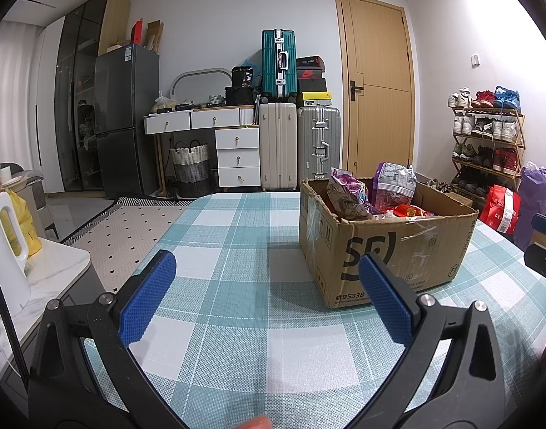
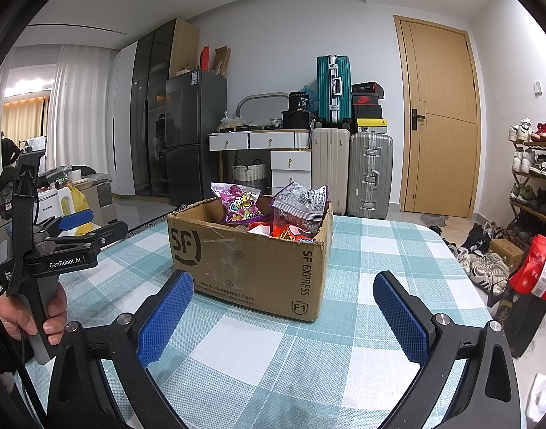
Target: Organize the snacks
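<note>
Hovering short of the box point(image 2: 251, 261) | your left gripper point(image 1: 267, 279) and right gripper point(image 2: 283, 296) gape, empty | snacks point(image 2: 273, 211) packed upright, likely for easy picking.

Box point(image 2: 251, 264), ahead of jaws: brown corrugated cardboard, matt, torn rim. Snack bags point(image 2: 298, 202) inside: glossy crinkled plastic. Tablecloth point(image 1: 237, 321) beneath jaws: checked woven cloth, matt. Finger pads point(image 2: 165, 321): blue textured rubber.
</note>
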### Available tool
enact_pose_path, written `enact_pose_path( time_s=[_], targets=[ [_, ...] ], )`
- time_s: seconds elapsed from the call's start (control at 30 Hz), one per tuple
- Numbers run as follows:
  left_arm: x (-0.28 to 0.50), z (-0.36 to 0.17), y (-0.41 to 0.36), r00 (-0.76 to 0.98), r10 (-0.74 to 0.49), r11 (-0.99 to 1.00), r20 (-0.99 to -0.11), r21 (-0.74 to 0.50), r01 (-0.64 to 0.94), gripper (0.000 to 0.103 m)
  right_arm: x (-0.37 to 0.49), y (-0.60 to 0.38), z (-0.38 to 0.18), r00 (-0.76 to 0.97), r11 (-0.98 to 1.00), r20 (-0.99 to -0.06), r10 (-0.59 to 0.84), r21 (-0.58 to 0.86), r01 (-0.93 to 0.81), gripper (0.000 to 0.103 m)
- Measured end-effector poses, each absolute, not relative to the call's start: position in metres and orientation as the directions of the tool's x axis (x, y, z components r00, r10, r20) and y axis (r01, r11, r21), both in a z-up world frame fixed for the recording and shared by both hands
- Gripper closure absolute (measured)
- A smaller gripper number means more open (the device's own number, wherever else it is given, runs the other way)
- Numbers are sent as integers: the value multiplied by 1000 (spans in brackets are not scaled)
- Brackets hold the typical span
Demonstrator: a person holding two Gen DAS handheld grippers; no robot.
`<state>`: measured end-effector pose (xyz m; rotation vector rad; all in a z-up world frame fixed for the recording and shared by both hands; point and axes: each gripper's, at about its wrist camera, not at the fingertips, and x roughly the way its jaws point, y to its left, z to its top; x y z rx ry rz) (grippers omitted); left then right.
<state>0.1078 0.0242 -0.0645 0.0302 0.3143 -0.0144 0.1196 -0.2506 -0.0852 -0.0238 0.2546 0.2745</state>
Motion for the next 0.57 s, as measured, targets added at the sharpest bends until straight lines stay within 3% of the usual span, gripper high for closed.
enact_pose_path(
  time_s=[0.57],
  targets=[
    [108,-65,27,952,7,1000,-306,21,0,1,119,-251,-85,931,963,-252,265,12,-271,0]
  ],
)
